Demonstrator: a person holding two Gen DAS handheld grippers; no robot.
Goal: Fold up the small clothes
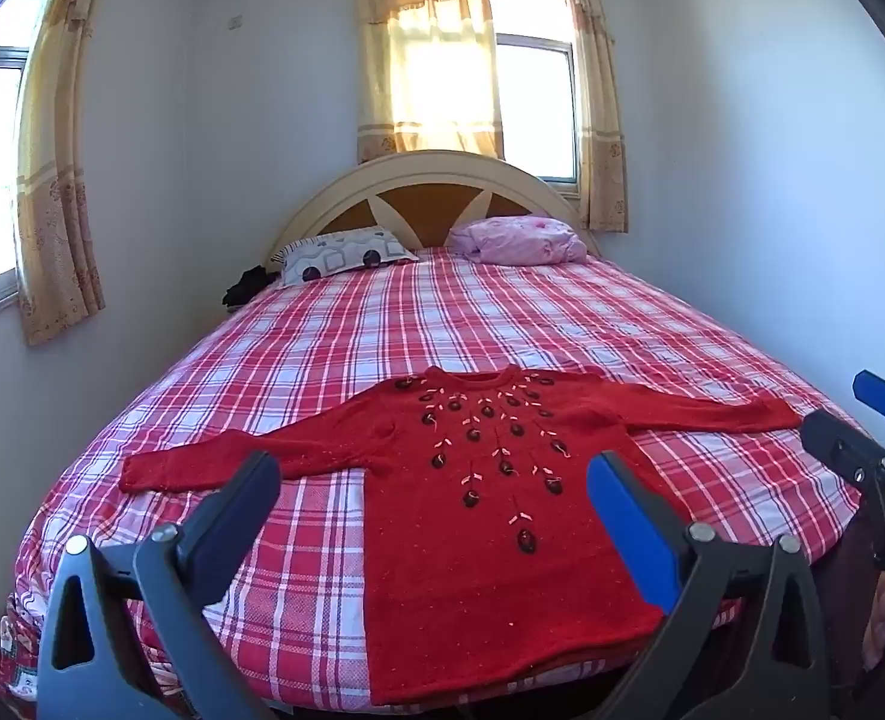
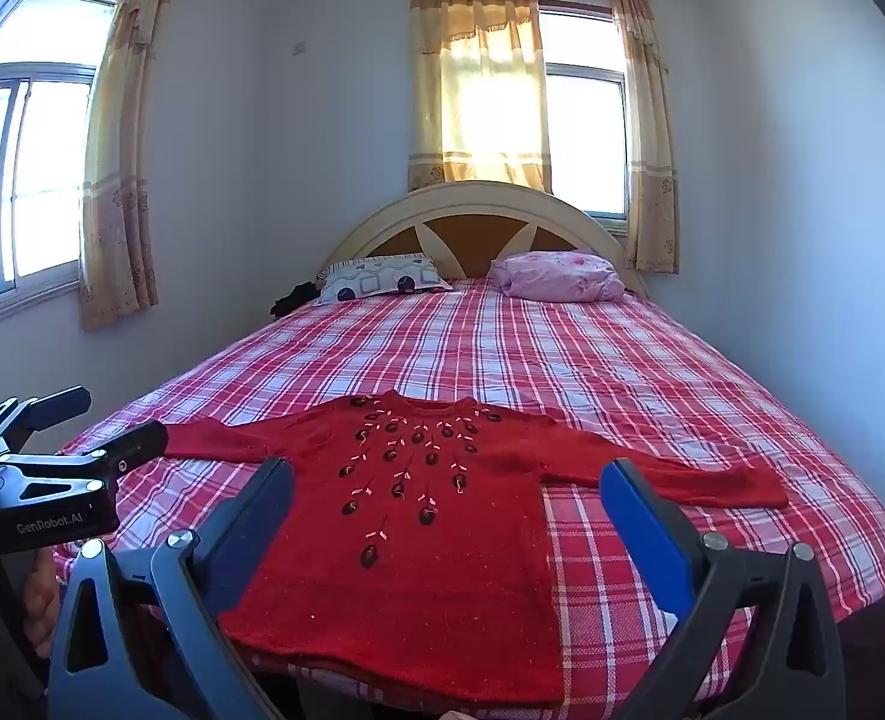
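The red sweater [image 1: 472, 546] lies flat on the bed [image 1: 562, 330]; the left gripper [image 1: 436, 504] and right gripper [image 2: 448, 510] gape wide, holding nothing; only the right view shows a hand [image 2: 37, 606].

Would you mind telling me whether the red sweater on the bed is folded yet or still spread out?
Spread out: the red sweater lies flat, front up, both sleeves stretched sideways on the plaid bedspread.

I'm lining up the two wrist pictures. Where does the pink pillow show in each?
Left wrist view: the pink pillow lies at the head of the bed, right of centre, upper middle.
Right wrist view: the pink pillow lies there too, slightly lower and further right.
Shared landmark: the arched headboard behind it.
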